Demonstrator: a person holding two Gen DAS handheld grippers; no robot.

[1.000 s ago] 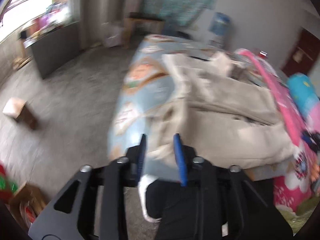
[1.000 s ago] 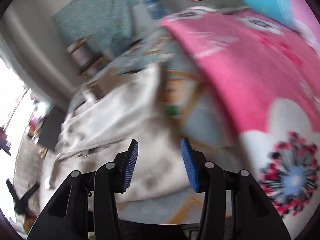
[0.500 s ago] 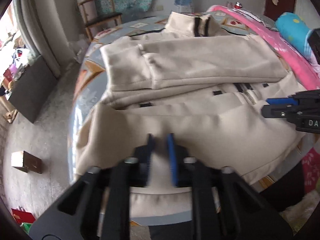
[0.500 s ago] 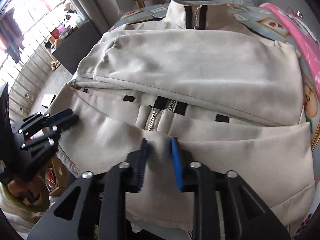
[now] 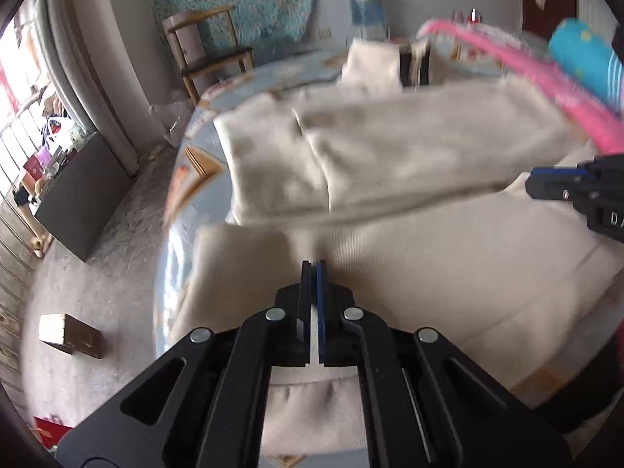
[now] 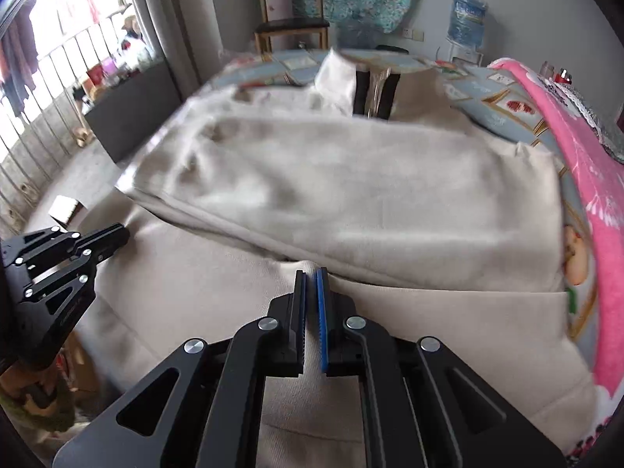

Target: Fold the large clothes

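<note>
A large beige zip jacket lies on the bed, sleeves folded across its chest, collar at the far end; it also shows in the right wrist view. My left gripper is shut on the jacket's bottom hem and holds it lifted. My right gripper is shut on the hem further right, also lifted. The right gripper shows at the right edge of the left wrist view; the left gripper shows at the left of the right wrist view.
The bed has a blue patterned sheet. A pink blanket lies along its right side. A wooden chair and a water bottle stand beyond. A dark cabinet and a small box are on the floor at left.
Both grippers closed on the jacket's bottom hem and have lifted it up and forward over the jacket's lower part.
</note>
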